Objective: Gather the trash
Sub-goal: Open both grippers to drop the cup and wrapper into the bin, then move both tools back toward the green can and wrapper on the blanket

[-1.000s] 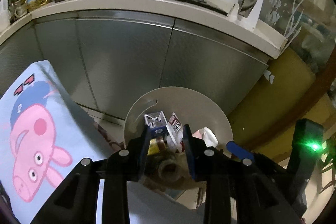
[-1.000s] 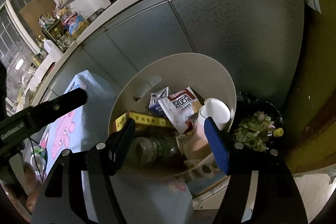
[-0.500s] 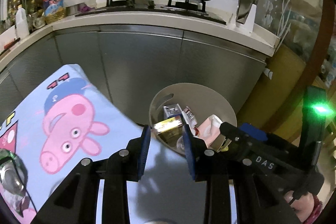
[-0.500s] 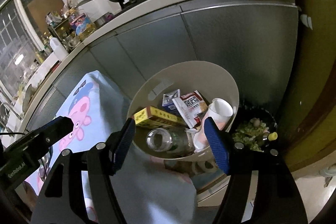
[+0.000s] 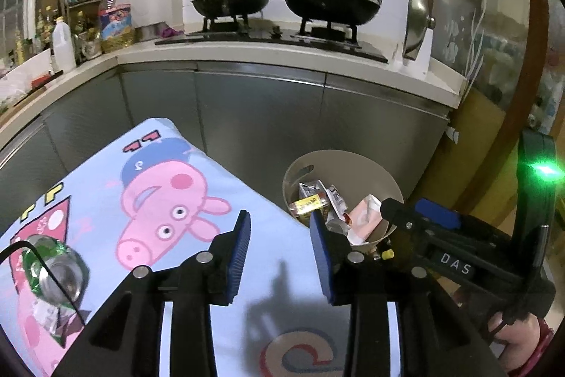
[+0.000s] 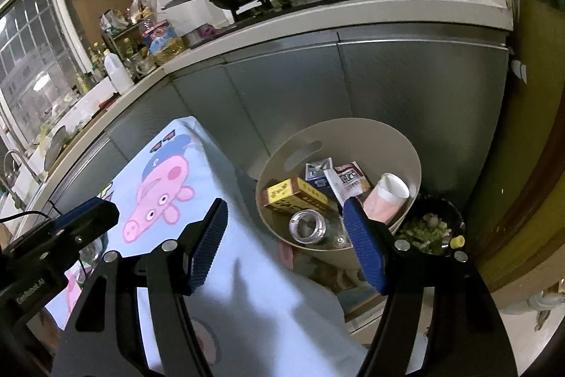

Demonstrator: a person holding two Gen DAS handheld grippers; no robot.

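Note:
A beige bin (image 5: 353, 153) (image 6: 353, 136) stands on the floor by the table's far edge. It holds a yellow box (image 6: 300, 196), a glass jar (image 6: 306, 225), a snack packet (image 6: 348, 181) and a white cup (image 6: 388, 193). On the pig-print cloth (image 5: 169, 193) at the left lies a crushed green can (image 5: 56, 271). My left gripper (image 5: 279, 221) hovers over the cloth short of the bin; its jaws are opening with nothing between them. My right gripper (image 6: 285, 205) stands wide open and empty, just before the bin.
Grey cabinet fronts (image 5: 257, 115) rise behind the bin, with pans (image 5: 332, 0) on the stove above. A dark bucket of food scraps (image 6: 429, 230) sits right of the bin, next to a yellow door (image 6: 529, 129). Bottles crowd the counter (image 6: 116, 69) at the left.
Both grippers have drawn back and upward from above the bin to over the cloth. The crushed can has come into the left wrist view. The left jaws stand slightly wider.

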